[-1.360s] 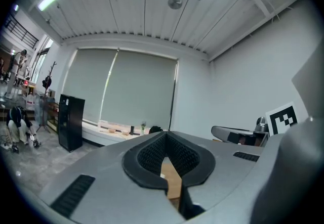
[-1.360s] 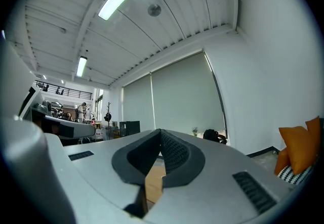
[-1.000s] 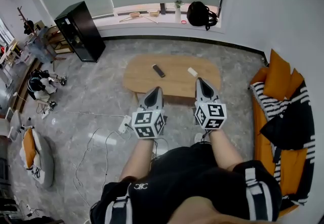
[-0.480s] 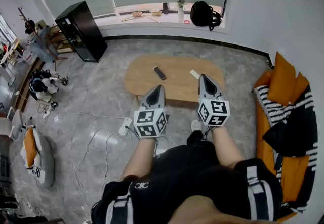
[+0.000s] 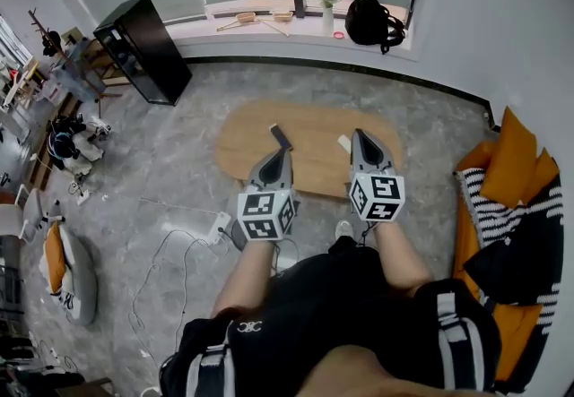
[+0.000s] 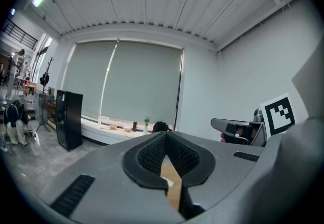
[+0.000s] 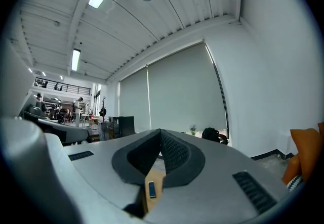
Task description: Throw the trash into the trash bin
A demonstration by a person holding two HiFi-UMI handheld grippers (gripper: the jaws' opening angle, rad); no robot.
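Grey marbled floor (image 5: 161,162) fills most of the head view, with an orange sofa (image 5: 511,198) along the right wall and a black cabinet (image 5: 143,50) by the window. Near the middle stands an oval wooden tabletop (image 5: 314,122), and we stand at its near edge.

We hold both grippers out level over that edge, side by side. The left gripper (image 5: 276,158) has its jaws together with nothing between them, and the right gripper (image 5: 360,137) likewise has its jaws closed and empty.

Two small things lie on the tabletop: a dark flat bar (image 5: 280,135) just beyond the left gripper, and a small white scrap (image 5: 343,143) just beside the tip of the right one. We take the white scrap for the trash, though it is too small to be sure. No view shows a trash bin.

By our reading, we are at the approach, with no pick made yet. The next move calls for parting the right jaws, dipping them to the tabletop around the scrap, and closing on it. After that we must find the bin.
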